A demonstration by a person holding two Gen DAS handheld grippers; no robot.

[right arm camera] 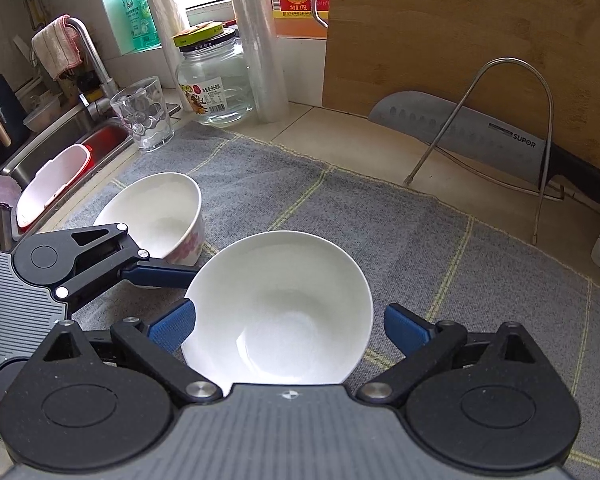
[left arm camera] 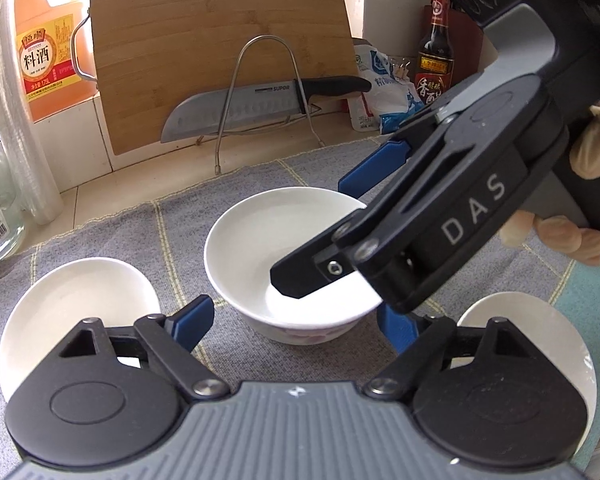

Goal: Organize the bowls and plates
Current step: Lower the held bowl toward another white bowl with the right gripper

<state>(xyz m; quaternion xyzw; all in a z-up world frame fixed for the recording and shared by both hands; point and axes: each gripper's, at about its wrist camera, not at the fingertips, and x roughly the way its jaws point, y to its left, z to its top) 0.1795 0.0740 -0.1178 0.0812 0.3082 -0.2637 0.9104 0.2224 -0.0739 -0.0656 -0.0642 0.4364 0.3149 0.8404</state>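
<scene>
The right tool [right arm camera: 286, 326] stands wide, straddling the plain bowl [right arm camera: 278, 312] without touching it; the left tool [left arm camera: 296, 328] gapes before the flowered bowl [left arm camera: 288, 256]. Centre each rim before squeezing.

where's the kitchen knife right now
In both wrist views the kitchen knife rests across the wire rack at the back of the counter, in front of the upright bamboo cutting board.

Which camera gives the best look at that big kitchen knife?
The left wrist view: the knife shows whole there, grey blade and black handle, lying in the wire rack before the cutting board. The right wrist view shows the blade clearly, but most of its handle runs off the picture's edge.
</scene>
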